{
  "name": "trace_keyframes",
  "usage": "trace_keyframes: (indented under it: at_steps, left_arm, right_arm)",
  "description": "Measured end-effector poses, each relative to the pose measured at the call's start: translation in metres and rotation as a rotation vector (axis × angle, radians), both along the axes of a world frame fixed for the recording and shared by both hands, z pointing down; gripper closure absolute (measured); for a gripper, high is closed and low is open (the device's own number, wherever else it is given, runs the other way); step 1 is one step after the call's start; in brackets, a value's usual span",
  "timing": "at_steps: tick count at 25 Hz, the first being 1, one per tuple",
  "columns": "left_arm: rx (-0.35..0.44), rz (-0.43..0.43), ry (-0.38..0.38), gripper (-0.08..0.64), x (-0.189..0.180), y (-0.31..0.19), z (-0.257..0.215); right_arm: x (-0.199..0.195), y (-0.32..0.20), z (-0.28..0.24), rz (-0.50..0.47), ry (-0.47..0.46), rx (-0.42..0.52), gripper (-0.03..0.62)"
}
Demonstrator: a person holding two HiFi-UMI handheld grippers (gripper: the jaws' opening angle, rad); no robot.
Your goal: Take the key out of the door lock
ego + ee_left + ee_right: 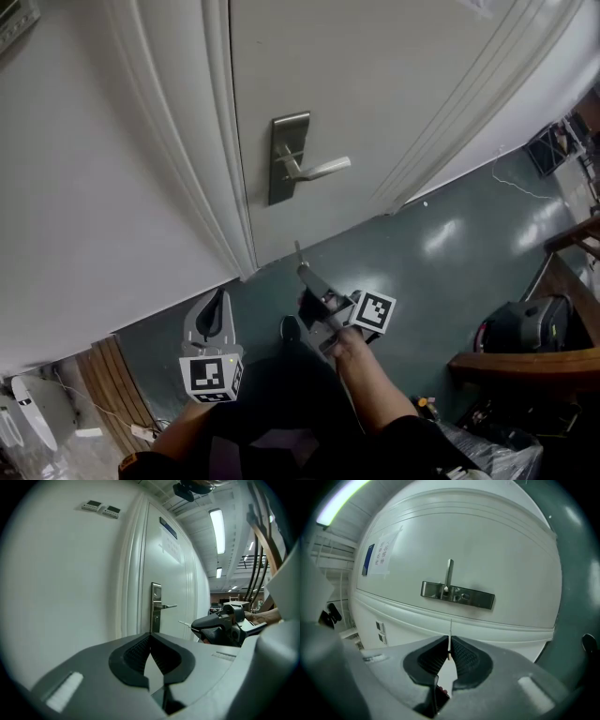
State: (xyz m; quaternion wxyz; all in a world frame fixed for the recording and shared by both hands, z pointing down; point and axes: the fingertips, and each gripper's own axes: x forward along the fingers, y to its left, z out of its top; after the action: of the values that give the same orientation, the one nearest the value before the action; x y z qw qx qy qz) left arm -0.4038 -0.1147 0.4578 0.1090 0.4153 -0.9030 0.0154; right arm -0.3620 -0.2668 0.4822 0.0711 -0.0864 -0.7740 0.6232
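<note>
- The right tongs (pixel 303 272) are closed down on a thin silver metal key (pixel 297 251). In the right gripper view, the 2 ribbed black pads (pixel 461 657) pinch the flat blade of the key (pixel 450 639) at their tips, with its narrow end sticking out ahead of them.
- The key is out of the lock and held in the air, clear of the white panelled door (pixel 375 84) and touching no part of it.
- A brushed-metal lock plate (pixel 289 157) sits on the door with a silver lever handle (pixel 323 170) jutting from it. In the right gripper view, the plate (pixel 457 594) shows a small round keyhole with nothing in it.
- The left tongs (pixel 219 298) have their jaws brought together, tips meeting, with nothing between them (pixel 150 638). They point toward the white wall beside the door frame.
- From the left gripper view, the right tongs (pixel 199 624) hang well apart from the lock plate (pixel 155 606), and the key (pixel 184 623) points toward the door.
- The dark green glossy floor (pixel 450 244) lies below both hands.
</note>
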Motion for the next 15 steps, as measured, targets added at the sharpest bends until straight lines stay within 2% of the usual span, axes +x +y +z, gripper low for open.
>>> trace_keyframes:
  at_steps: [8, 15]
  left_arm:
    - [0.009, 0.124, 0.005, 0.541, 0.052, 0.055, 0.008]
    - [0.024, 0.202, 0.021, 0.541, 0.086, 0.081, 0.009]
  right_arm:
    - [0.07, 0.073, 0.001, 0.086, 0.018, 0.059, 0.577]
    - [0.117, 0.108, -0.014, 0.154, 0.058, 0.202, 0.577]
